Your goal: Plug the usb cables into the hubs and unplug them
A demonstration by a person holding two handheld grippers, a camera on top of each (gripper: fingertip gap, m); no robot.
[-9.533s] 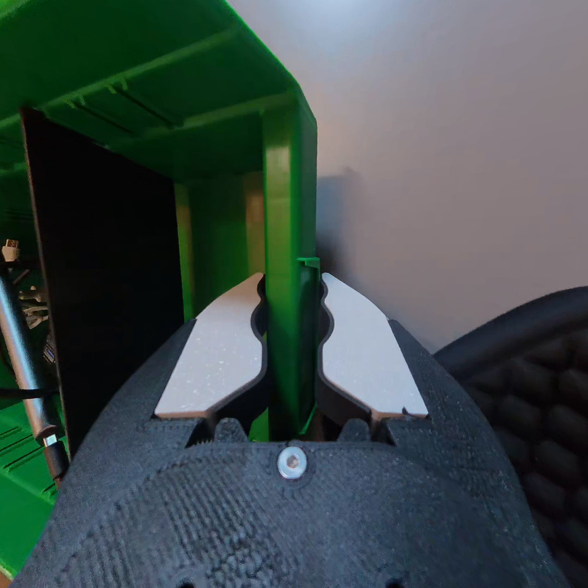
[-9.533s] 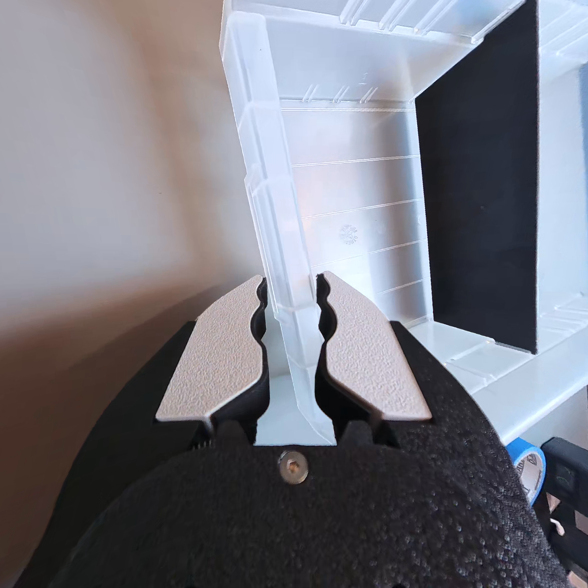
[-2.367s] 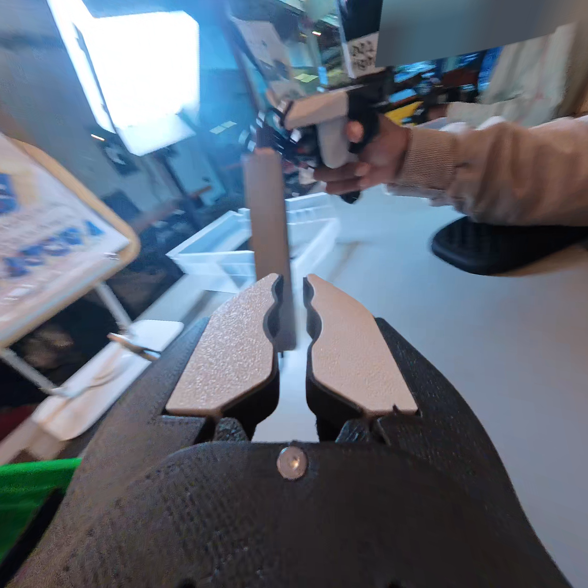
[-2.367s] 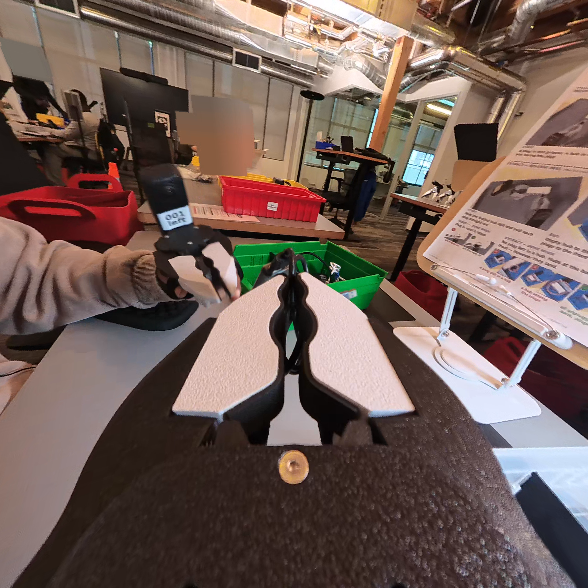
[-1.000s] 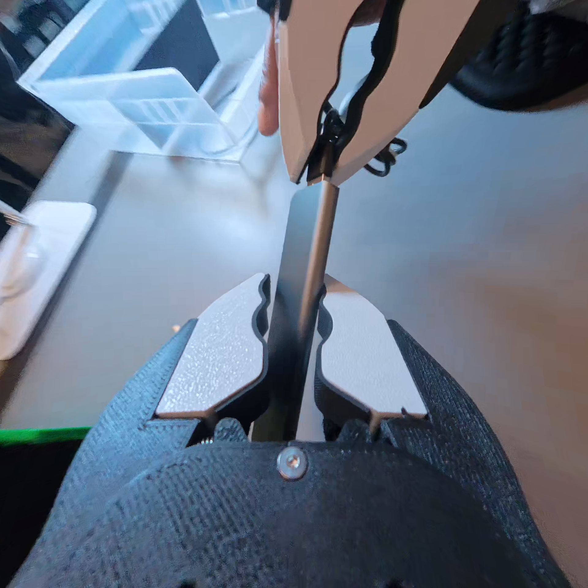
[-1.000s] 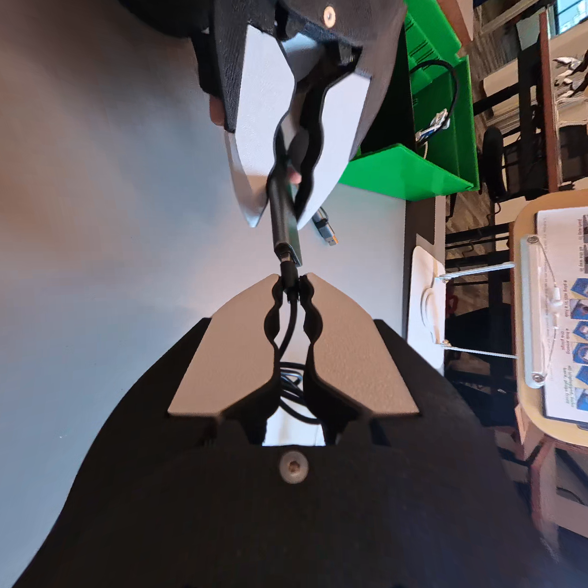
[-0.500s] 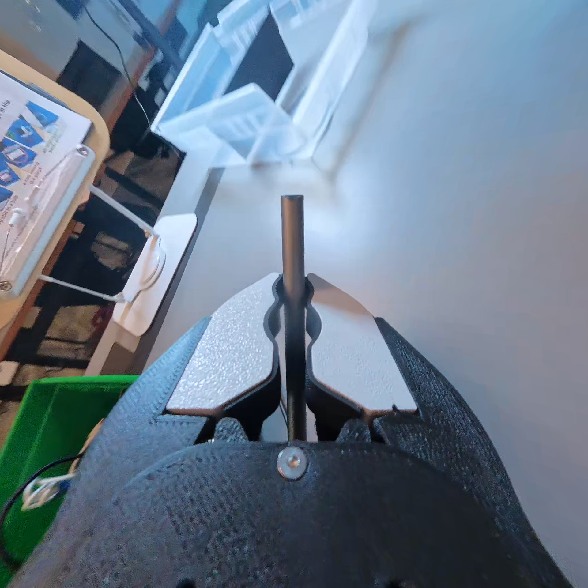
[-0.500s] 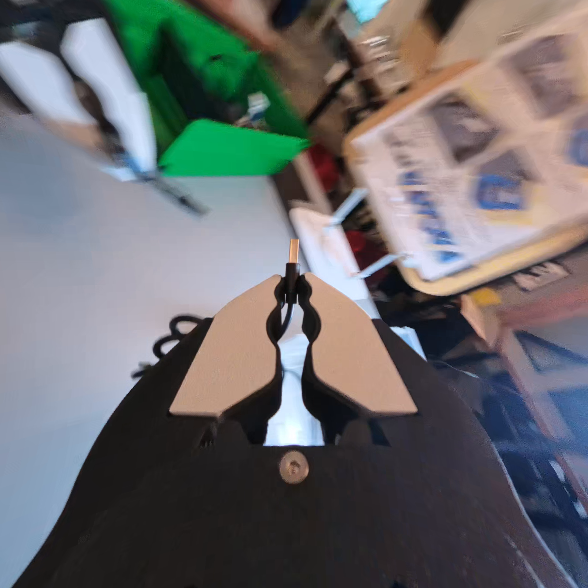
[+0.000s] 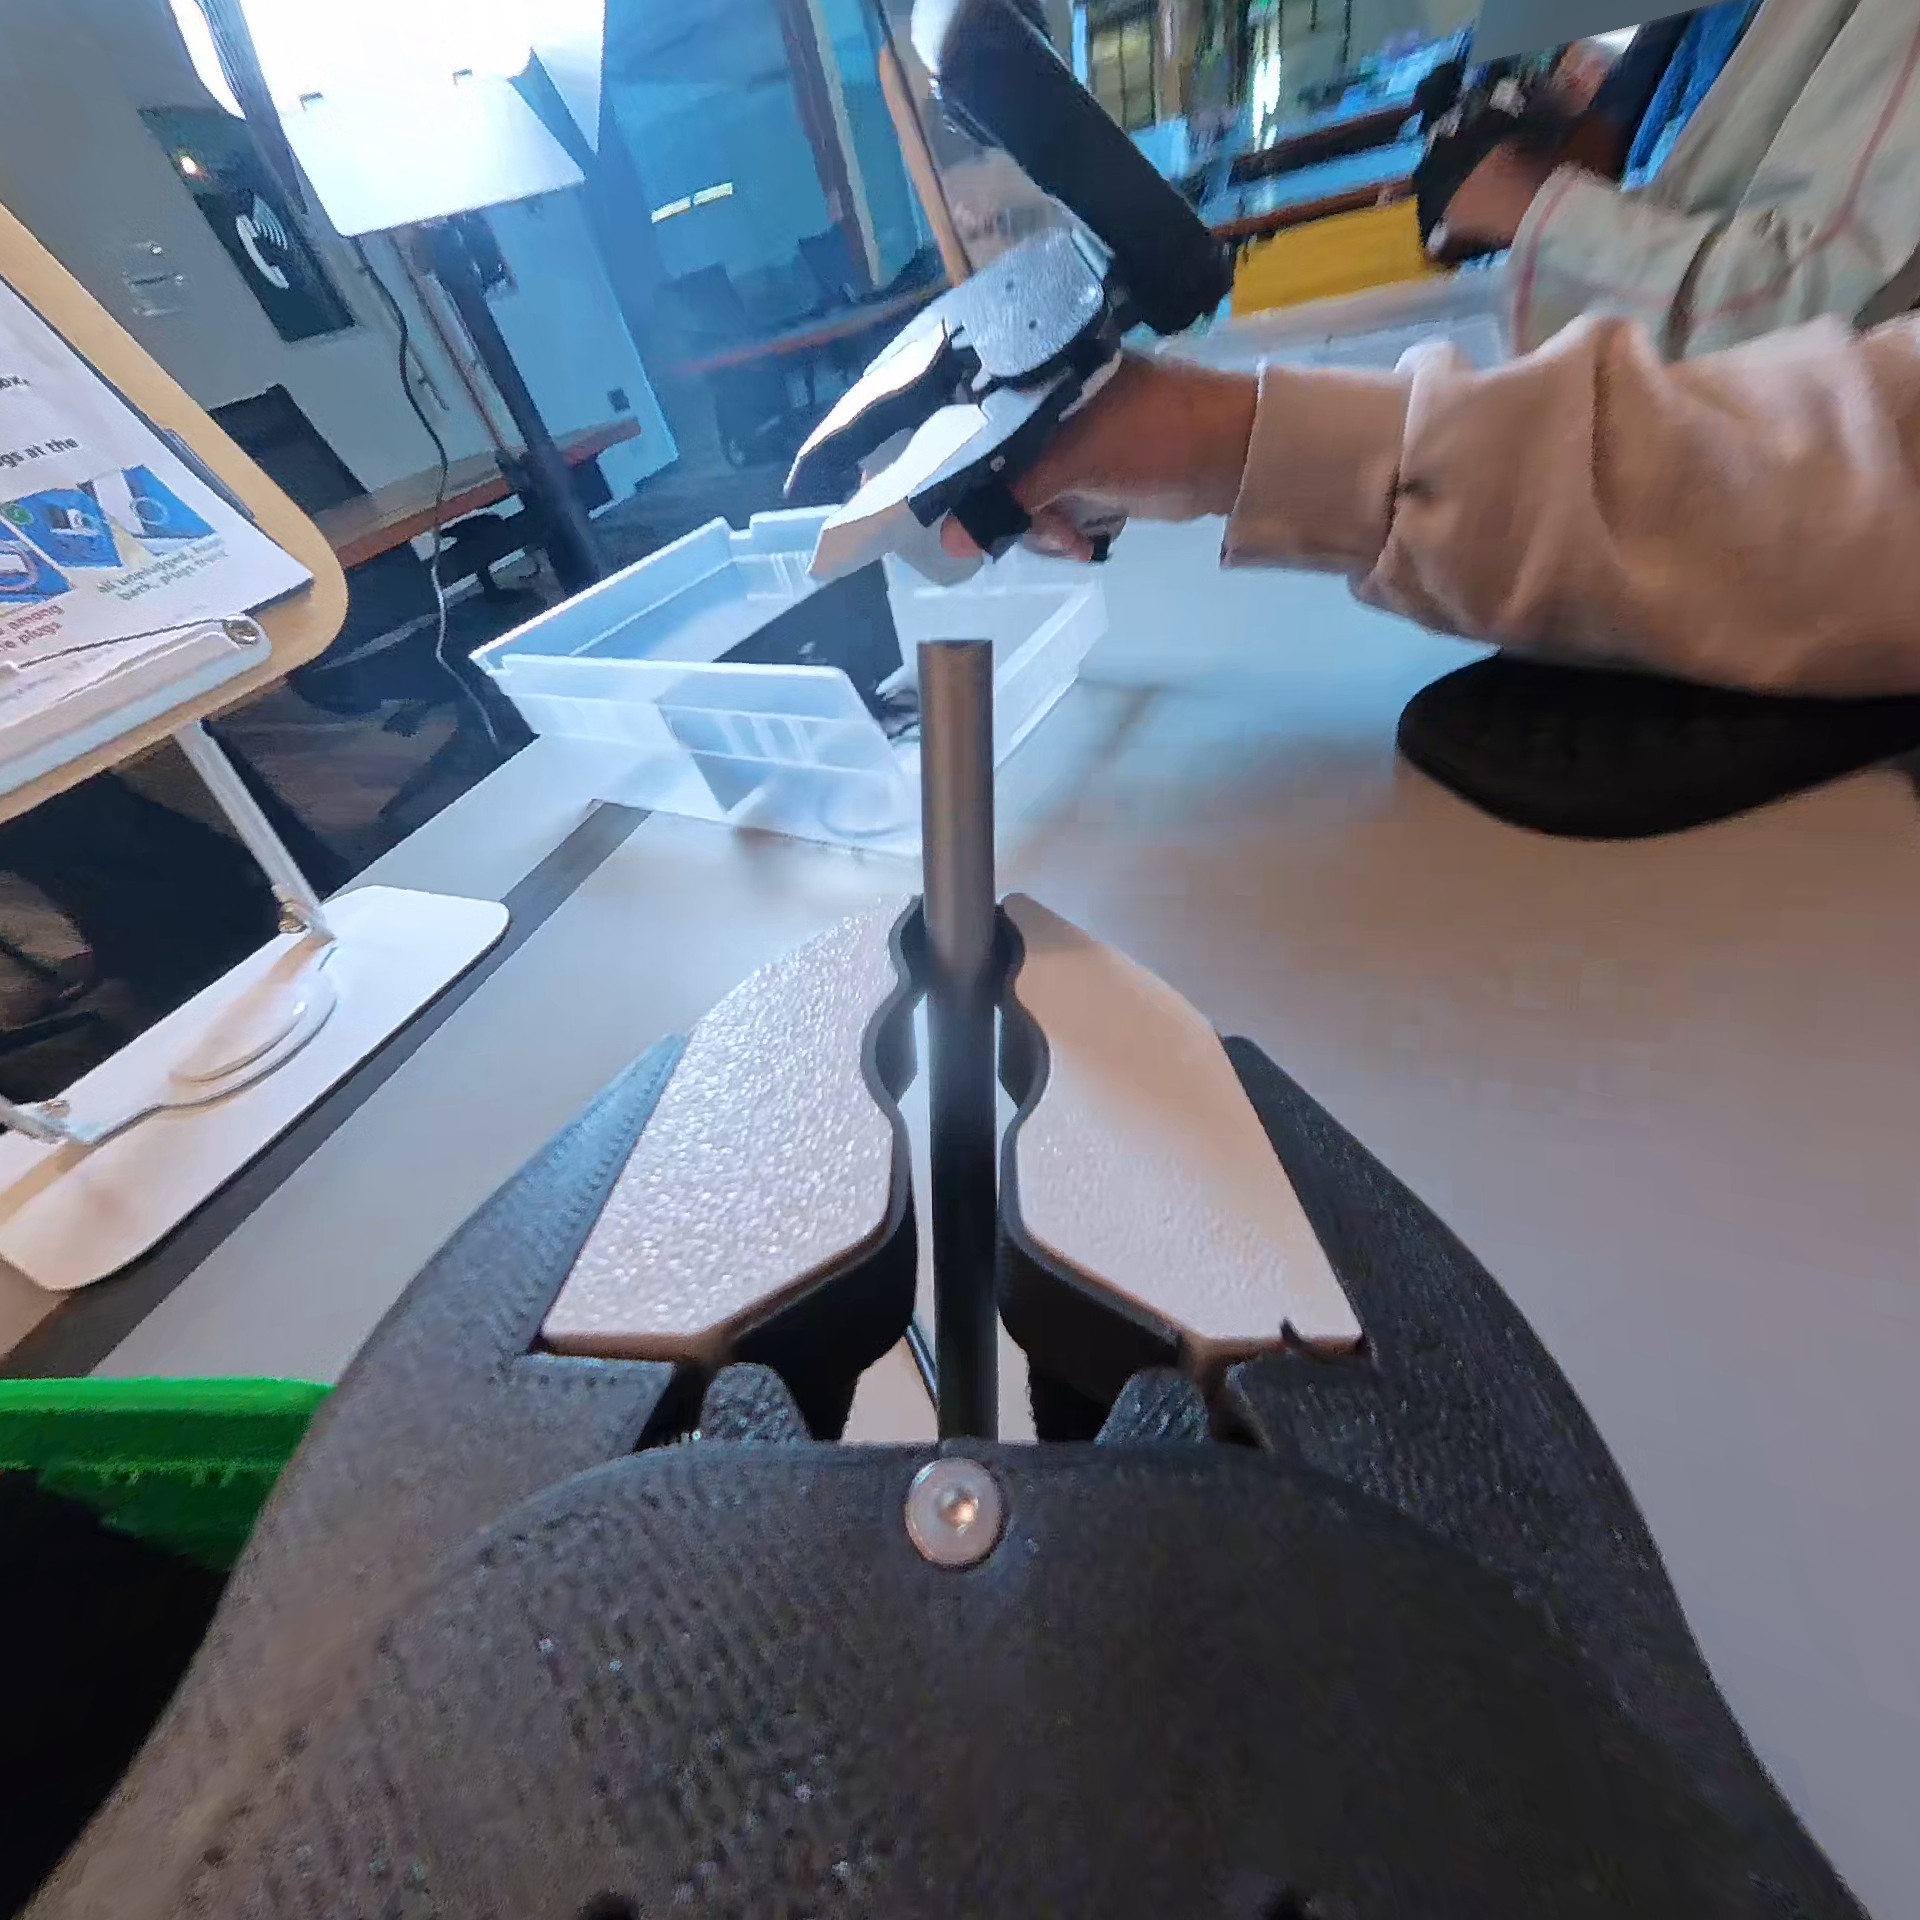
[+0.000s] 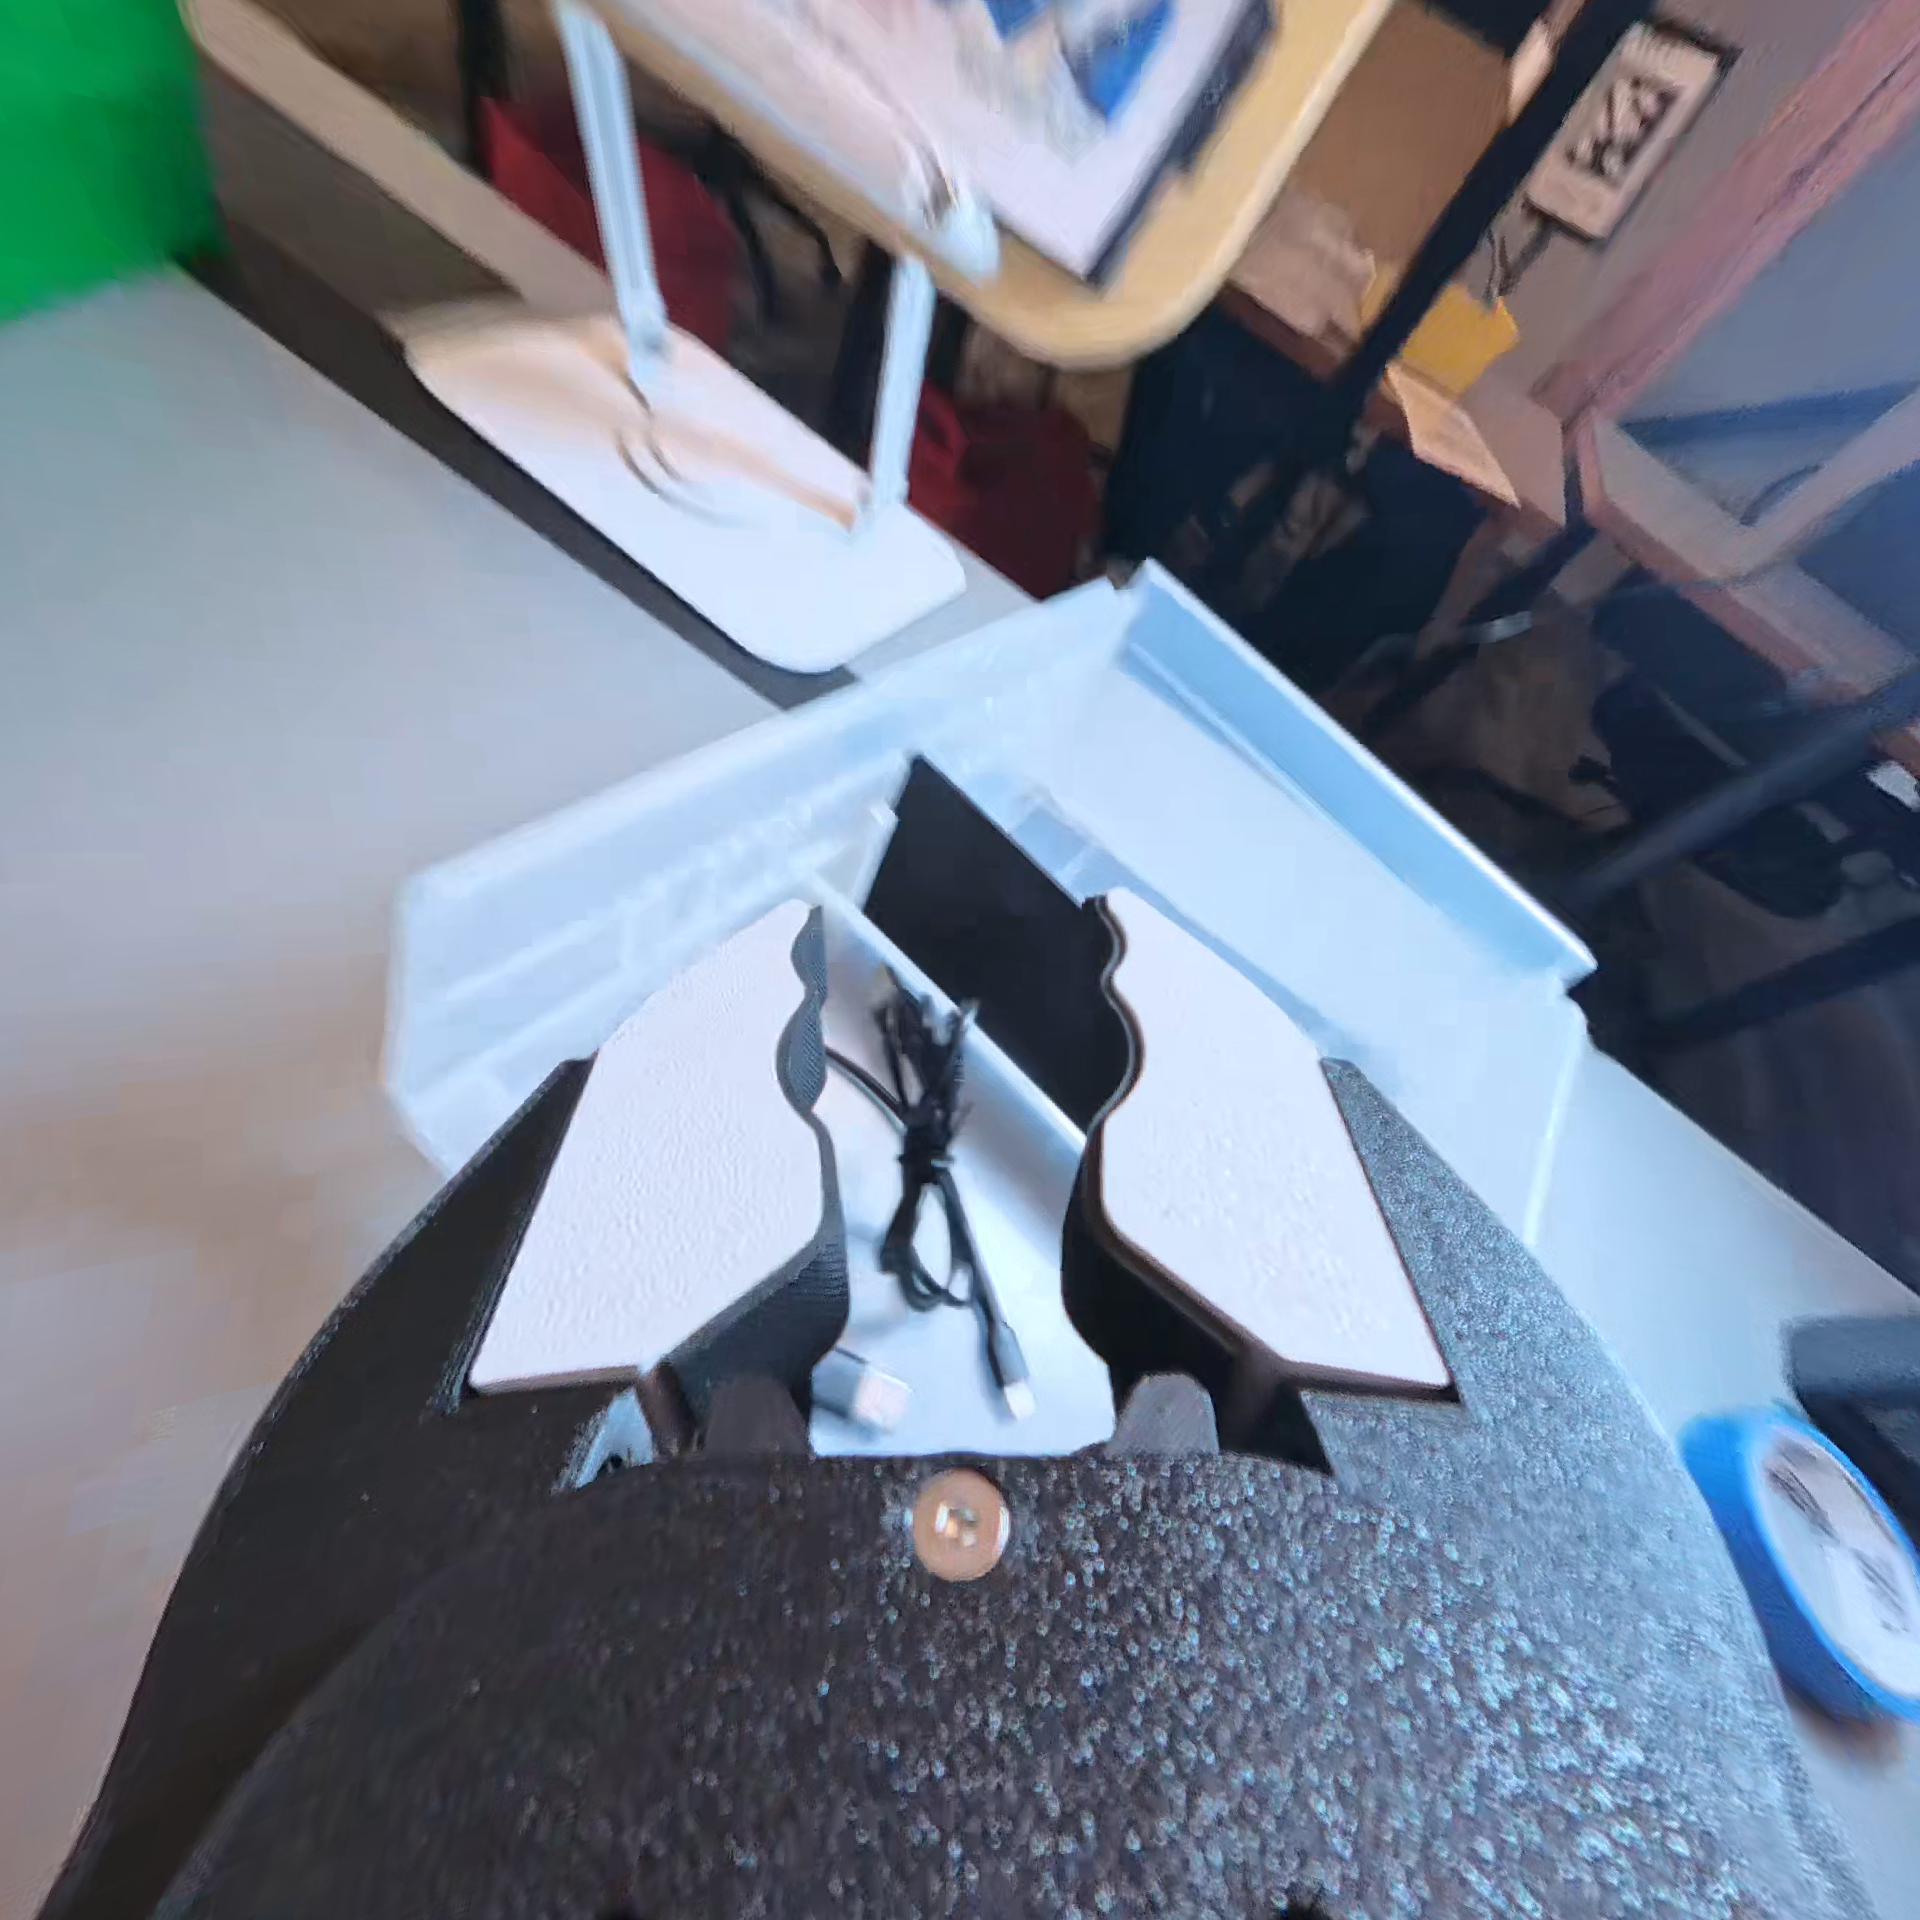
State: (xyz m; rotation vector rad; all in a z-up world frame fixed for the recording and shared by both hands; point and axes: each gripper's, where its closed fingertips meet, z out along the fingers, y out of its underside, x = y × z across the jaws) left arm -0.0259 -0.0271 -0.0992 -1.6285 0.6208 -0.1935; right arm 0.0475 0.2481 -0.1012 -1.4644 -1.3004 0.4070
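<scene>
My left gripper [image 9: 958, 914] is shut on a thin dark grey USB hub [image 9: 954, 748]. The hub is seen edge-on and sticks out forward past the fingertips, above the grey table. My right gripper [image 10: 954, 914] is open and empty over the clear plastic bin [image 10: 623, 935]. A bundled black USB cable [image 10: 930, 1132] lies loose in the bin's compartment below the open jaws, its plugs toward me. The left wrist view shows the right gripper [image 9: 810, 525] far off, open above the same bin [image 9: 644, 686], held by a hand in a beige sleeve.
A black divider [image 10: 987, 977] splits the clear bin. A white stand base [image 9: 260, 1039] with an instruction board sits at the table's far edge. A green bin [image 9: 135, 1444] is beside my left gripper. A black wrist pad [image 9: 1662, 748] and a blue tape roll [image 10: 1808, 1558] lie nearby.
The right gripper, shut on the cable's plug half a second ago, has swung over the clear bin and opened; the cable now lies in the bin. The left gripper still holds the hub.
</scene>
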